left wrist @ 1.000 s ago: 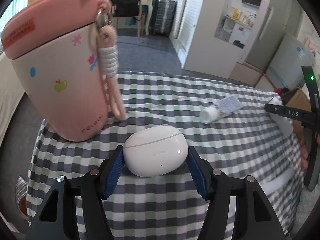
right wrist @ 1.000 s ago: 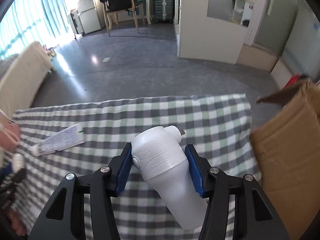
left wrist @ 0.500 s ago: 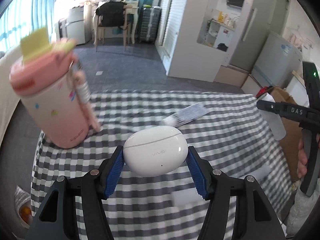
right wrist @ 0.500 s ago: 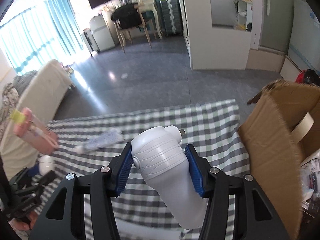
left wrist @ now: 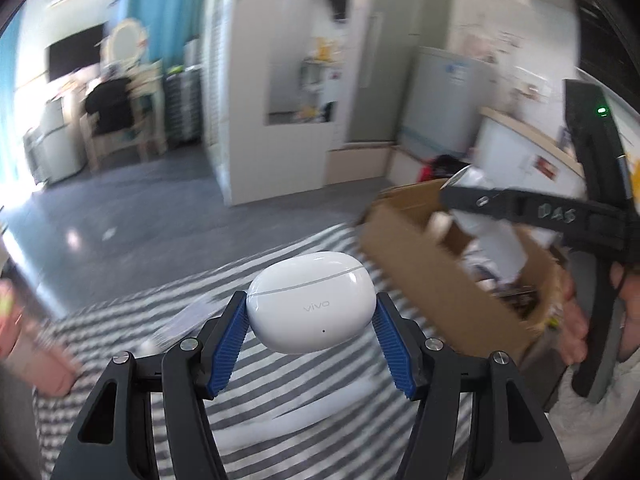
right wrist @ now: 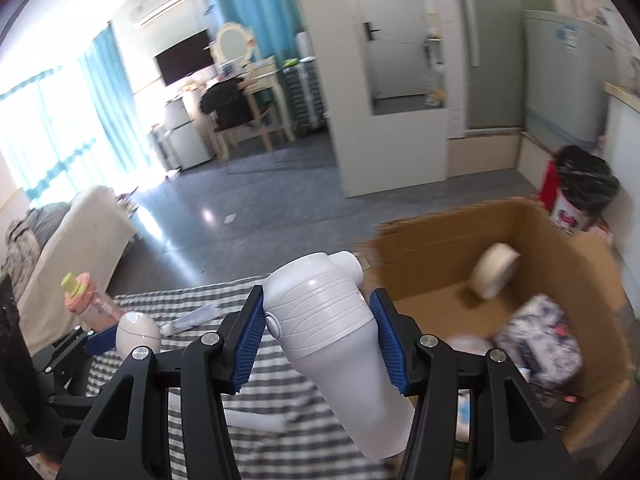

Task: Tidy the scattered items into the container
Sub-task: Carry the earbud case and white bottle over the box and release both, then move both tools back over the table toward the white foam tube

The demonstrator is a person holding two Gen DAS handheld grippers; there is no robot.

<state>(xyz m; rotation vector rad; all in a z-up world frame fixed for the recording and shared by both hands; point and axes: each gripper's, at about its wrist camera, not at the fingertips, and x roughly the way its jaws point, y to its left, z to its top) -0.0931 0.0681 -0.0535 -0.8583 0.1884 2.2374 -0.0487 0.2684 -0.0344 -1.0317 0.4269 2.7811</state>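
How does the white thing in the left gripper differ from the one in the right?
The earbud case is a smooth, glossy, rounded pebble; the white bottle is taller, matte and ribbed, with a spout. The case sits level between its pads; the bottle hangs tilted. Both are white and gripped.

White earbud case (left wrist: 311, 302), white bottle (right wrist: 334, 340) aloft; open cardboard box (right wrist: 592, 264) alongside.

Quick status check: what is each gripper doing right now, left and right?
Left gripper: closed on the white earbud case.
Right gripper: closed on the white bottle.
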